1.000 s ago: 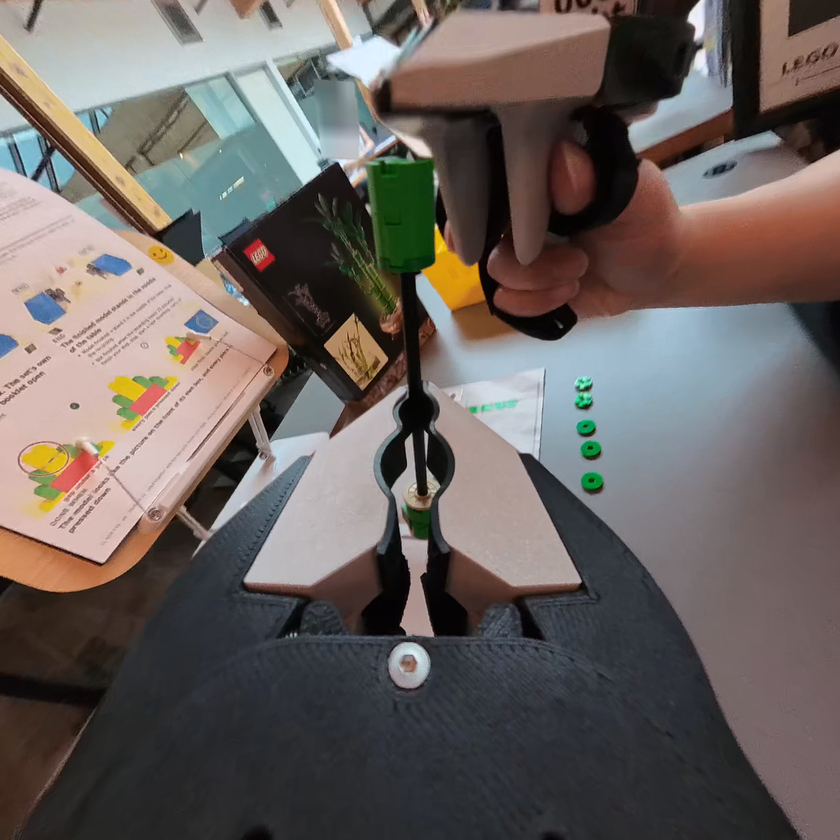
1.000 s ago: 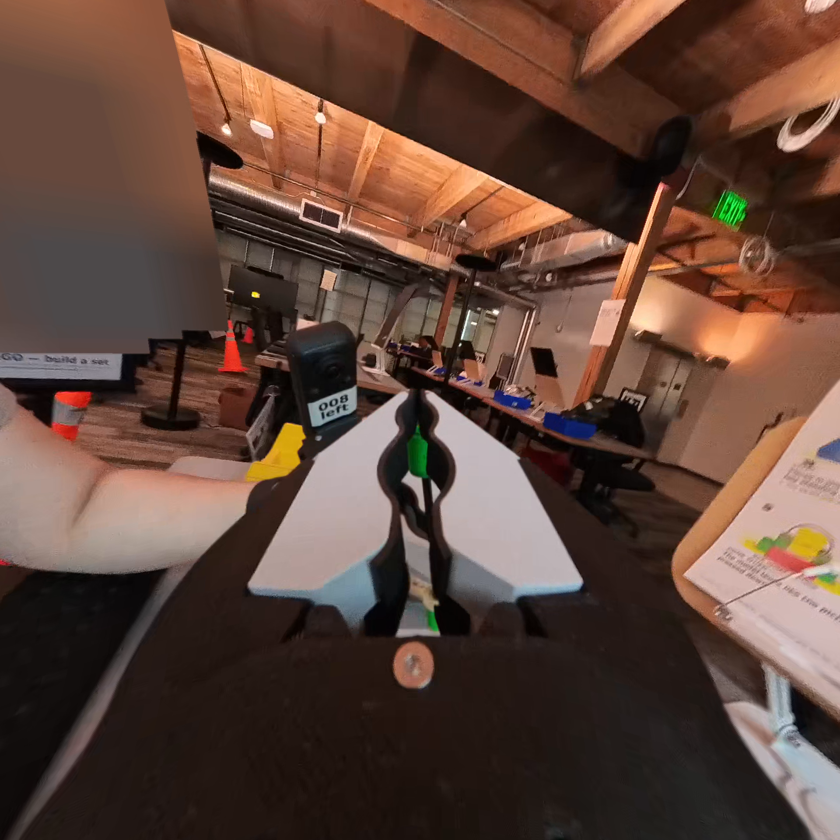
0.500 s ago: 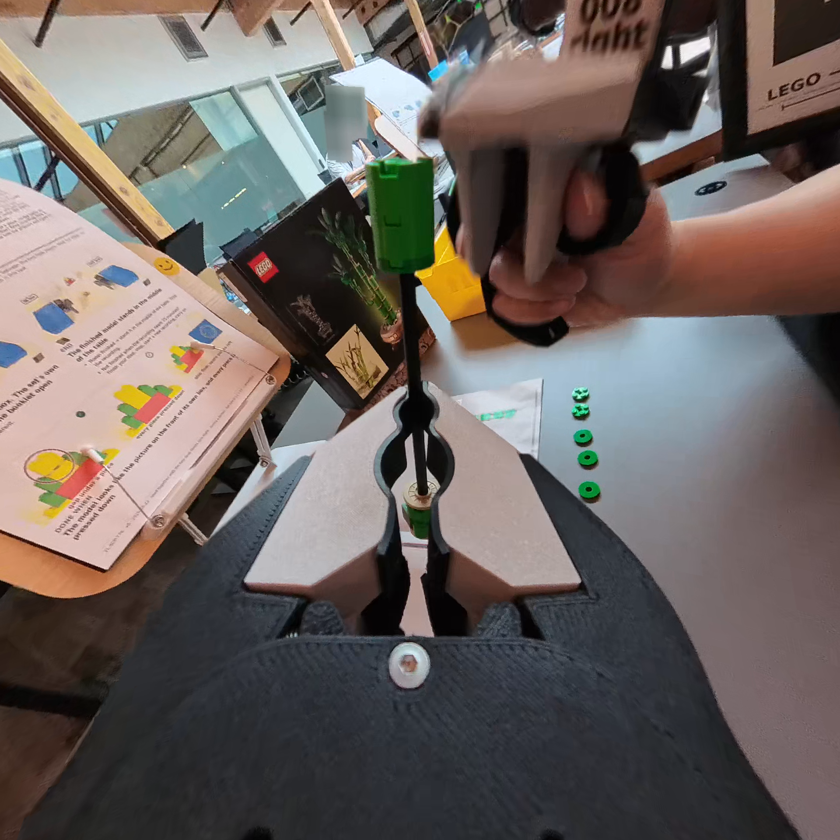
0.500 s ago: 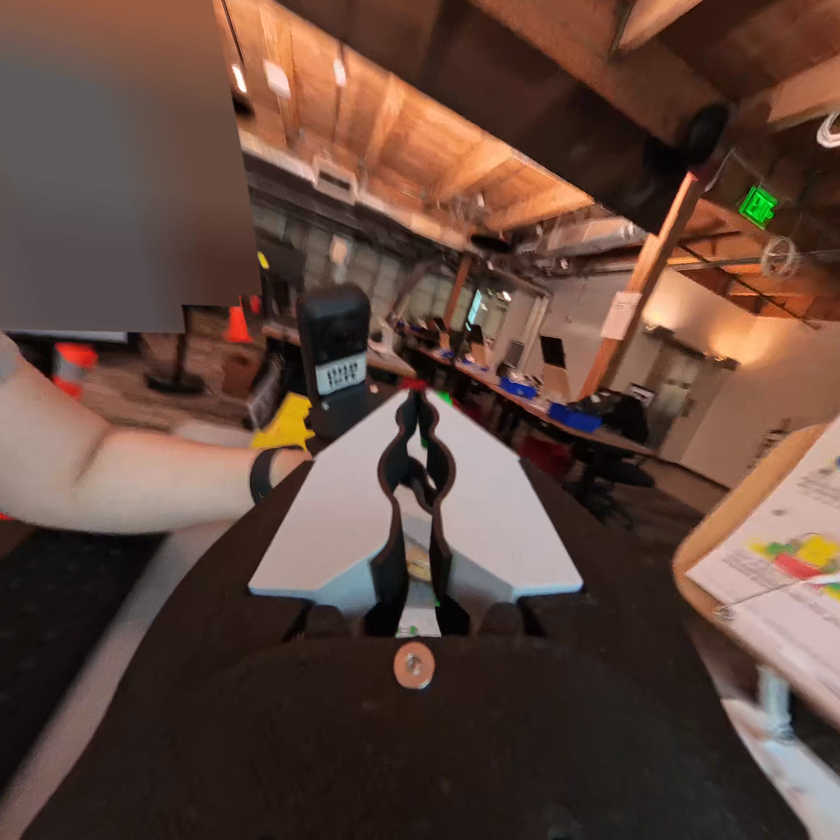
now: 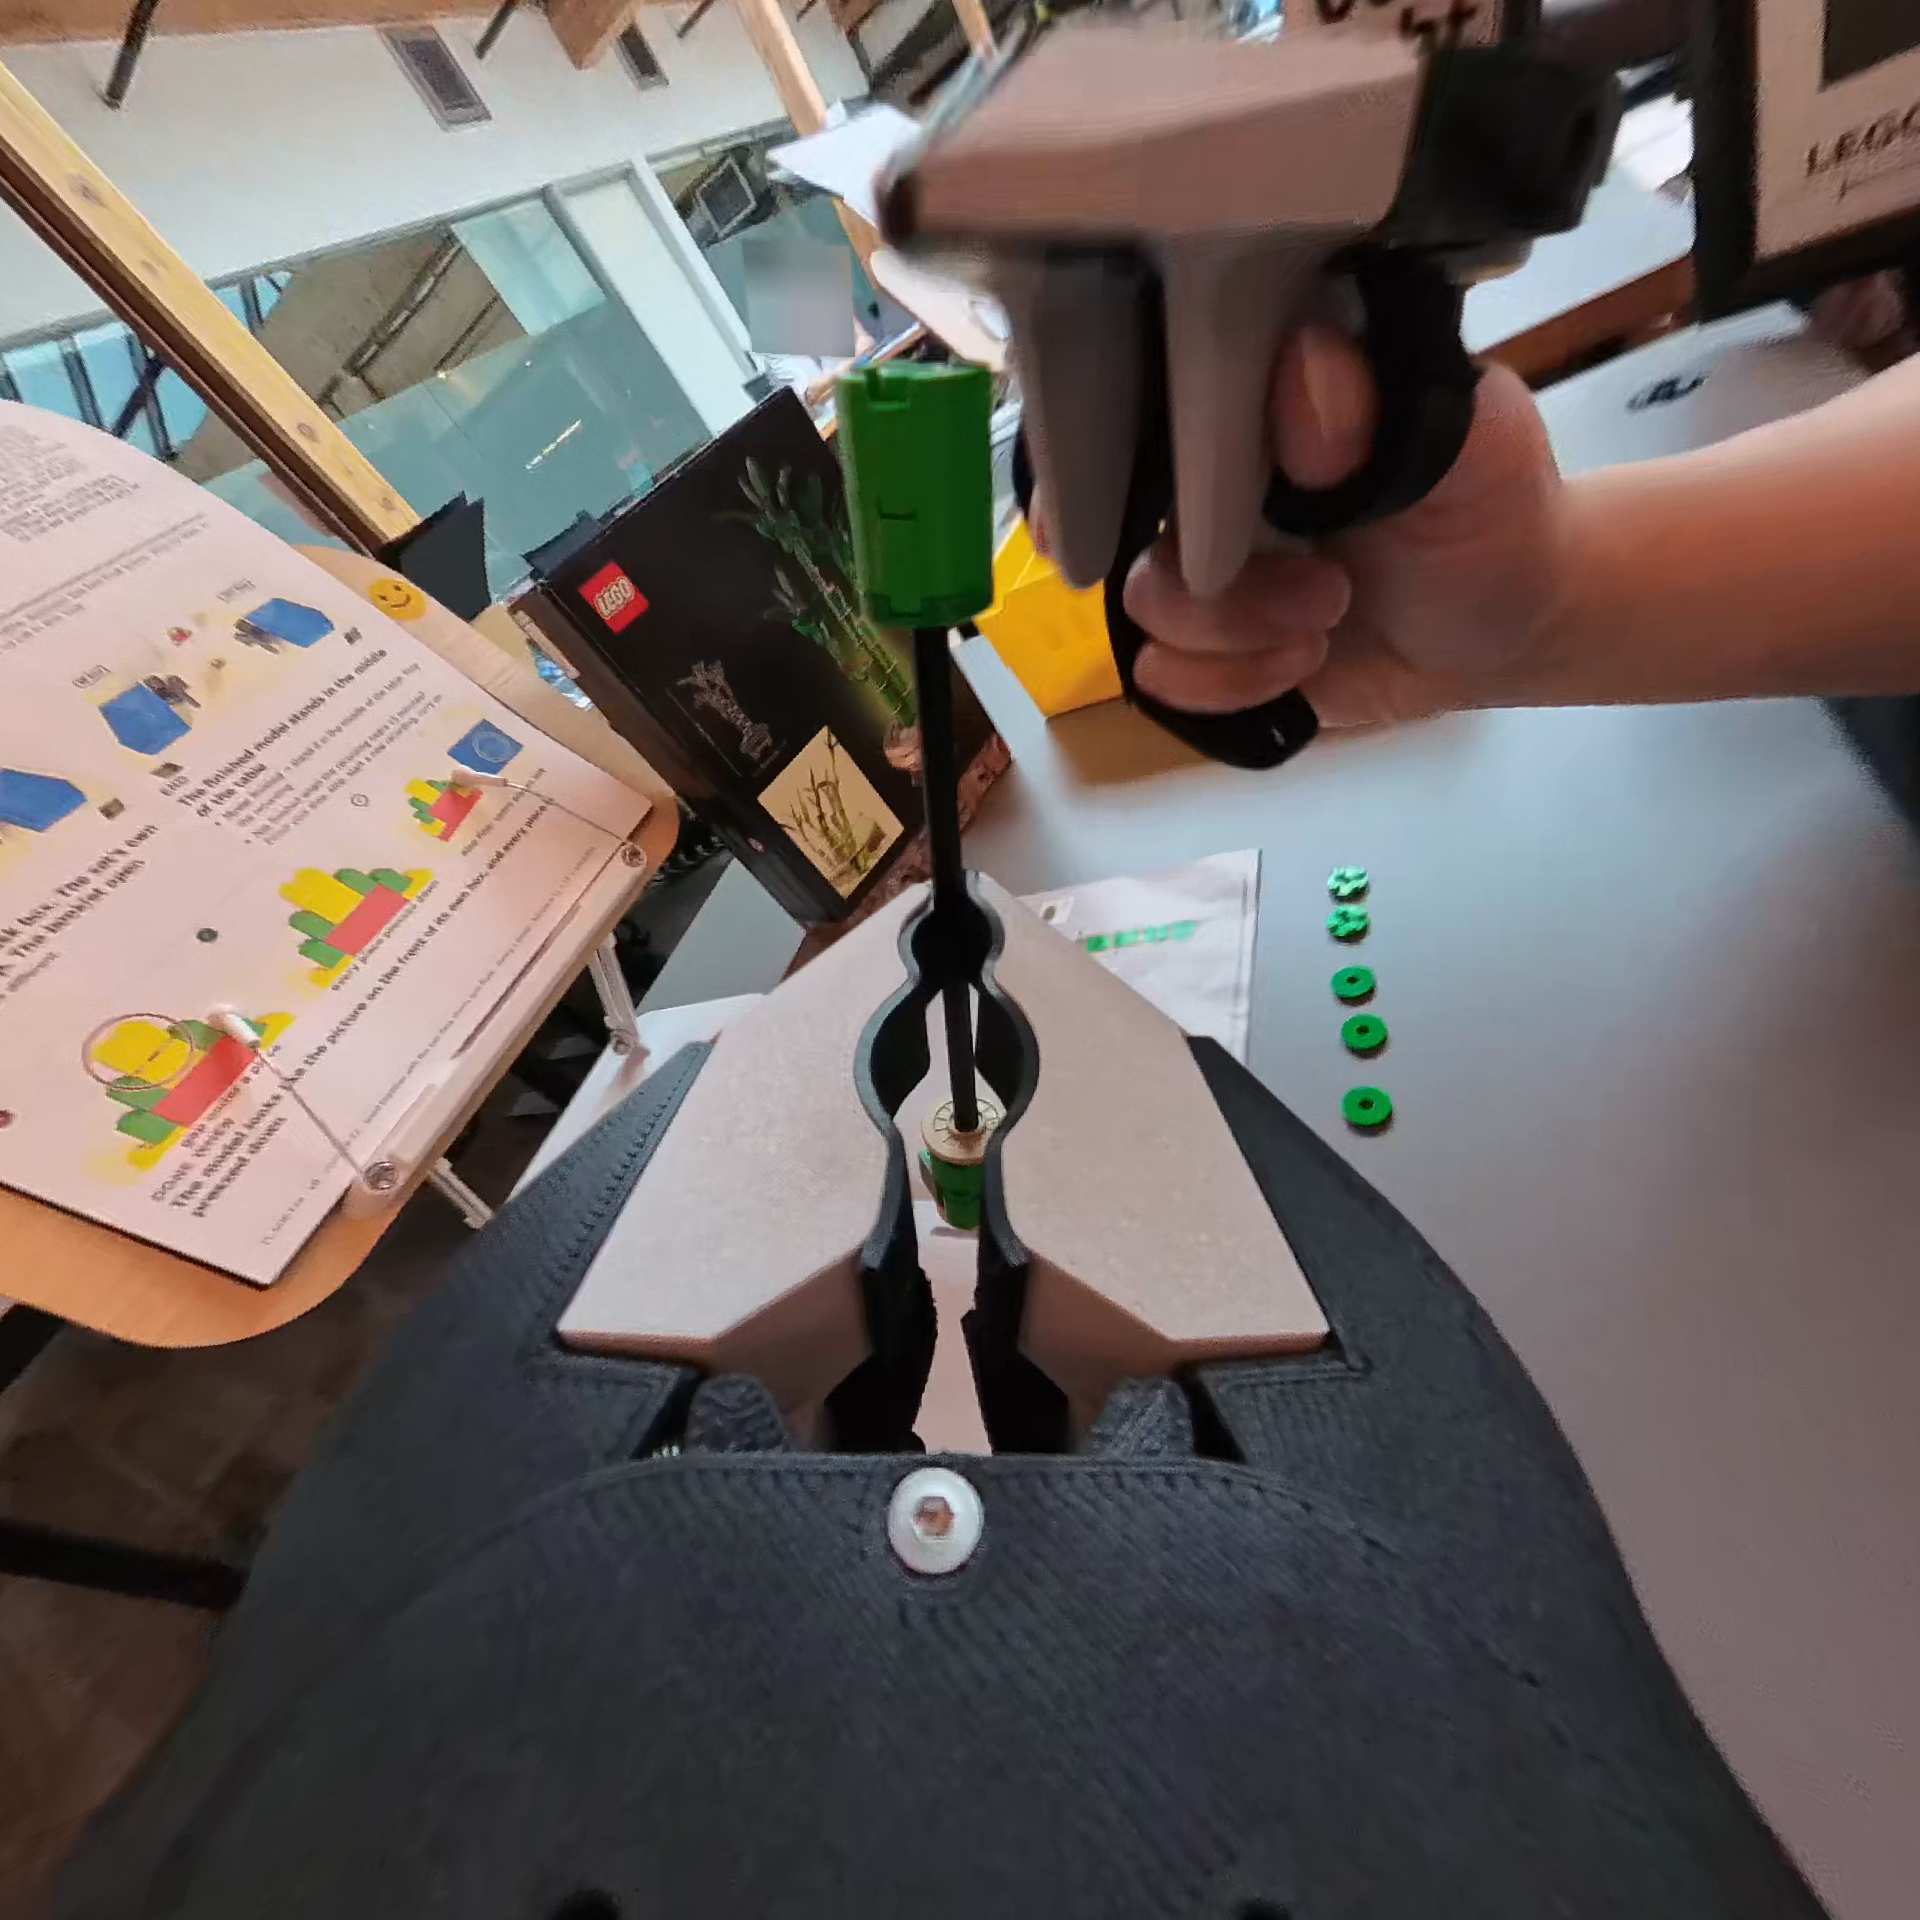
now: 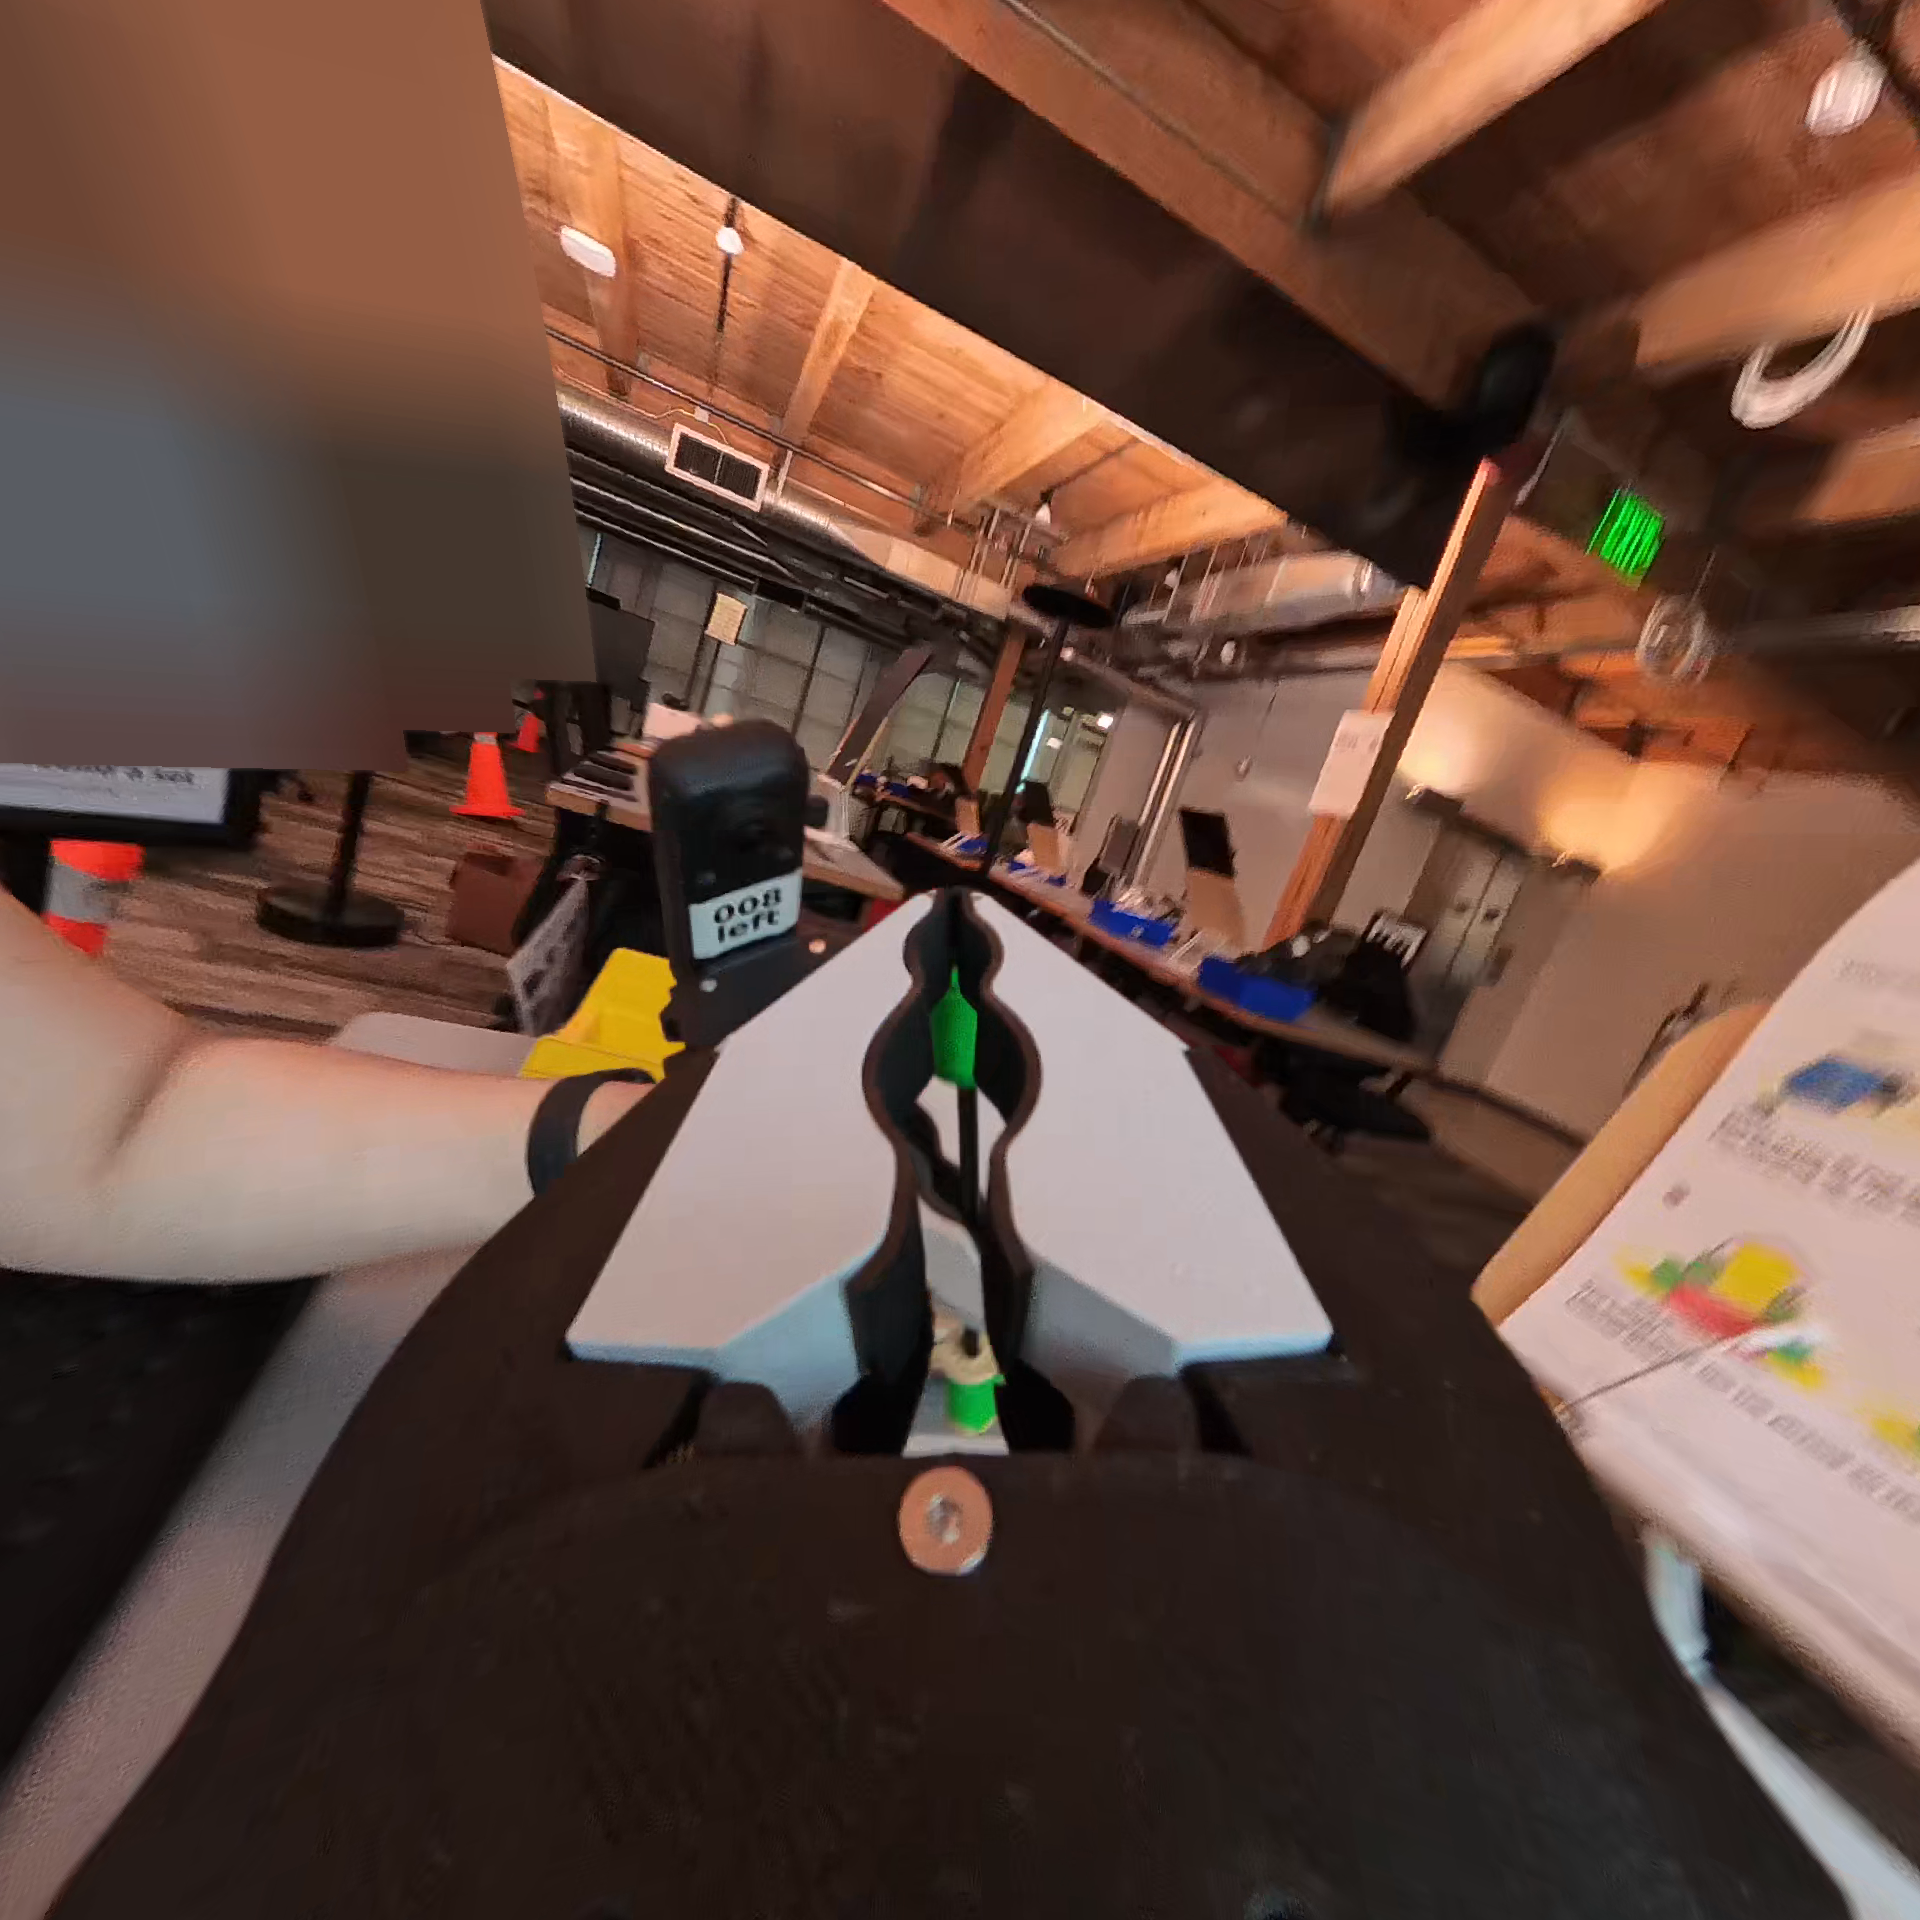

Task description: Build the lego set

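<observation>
My left gripper point(image 5: 948, 904) is shut on a thin black rod point(image 5: 940, 769) and holds it upright above the grey table point(image 5: 1558, 1039). A green cylinder point(image 5: 914, 488) sits on the rod's top end. A tan disc point(image 5: 961, 1127) and a small green piece point(image 5: 956, 1190) sit on its lower end, between my fingers. My right gripper point(image 5: 904, 197), held by a hand, hovers just above and right of the cylinder, apart from it. In the right wrist view its jaws point(image 6: 948, 899) are shut, and the cylinder point(image 6: 953, 1029) and rod point(image 6: 966, 1143) show through the gap.
Several small green round pieces point(image 5: 1356, 982) lie in a row on the table at right. A black set box point(image 5: 748, 665), a yellow bin point(image 5: 1049, 623) and a white bag point(image 5: 1174, 935) stand behind. An instruction sheet on a wooden stand point(image 5: 260, 852) is at left. There is about 11 cm between the tips of the two grippers.
The right gripper lifted up and away half a second ago, then came back down over the green cylinder. The left gripper held the rod still.
</observation>
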`<act>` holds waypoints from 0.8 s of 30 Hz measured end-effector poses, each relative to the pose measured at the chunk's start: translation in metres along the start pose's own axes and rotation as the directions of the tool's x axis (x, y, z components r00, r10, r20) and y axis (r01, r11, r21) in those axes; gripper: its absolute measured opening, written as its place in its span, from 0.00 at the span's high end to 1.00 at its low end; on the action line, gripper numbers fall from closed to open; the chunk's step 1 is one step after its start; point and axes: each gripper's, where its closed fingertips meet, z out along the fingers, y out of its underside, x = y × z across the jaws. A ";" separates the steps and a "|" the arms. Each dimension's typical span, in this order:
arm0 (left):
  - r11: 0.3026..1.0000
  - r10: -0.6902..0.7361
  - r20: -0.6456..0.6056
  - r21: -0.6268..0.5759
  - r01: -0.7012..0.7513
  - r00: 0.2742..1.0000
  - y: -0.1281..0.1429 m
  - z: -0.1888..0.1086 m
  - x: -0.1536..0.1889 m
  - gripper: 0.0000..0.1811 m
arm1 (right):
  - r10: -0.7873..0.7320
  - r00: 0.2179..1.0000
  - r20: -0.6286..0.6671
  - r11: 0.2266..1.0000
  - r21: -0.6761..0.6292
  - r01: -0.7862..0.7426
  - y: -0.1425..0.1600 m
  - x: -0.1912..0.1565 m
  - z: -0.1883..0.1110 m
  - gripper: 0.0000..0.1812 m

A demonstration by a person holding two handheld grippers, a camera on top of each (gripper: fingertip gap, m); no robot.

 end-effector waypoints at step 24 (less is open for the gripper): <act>0.999 0.022 -0.003 -0.032 -0.022 1.000 0.005 0.004 0.003 1.00 | 0.016 0.999 0.034 0.999 -0.045 -0.014 0.008 -0.006 0.004 1.00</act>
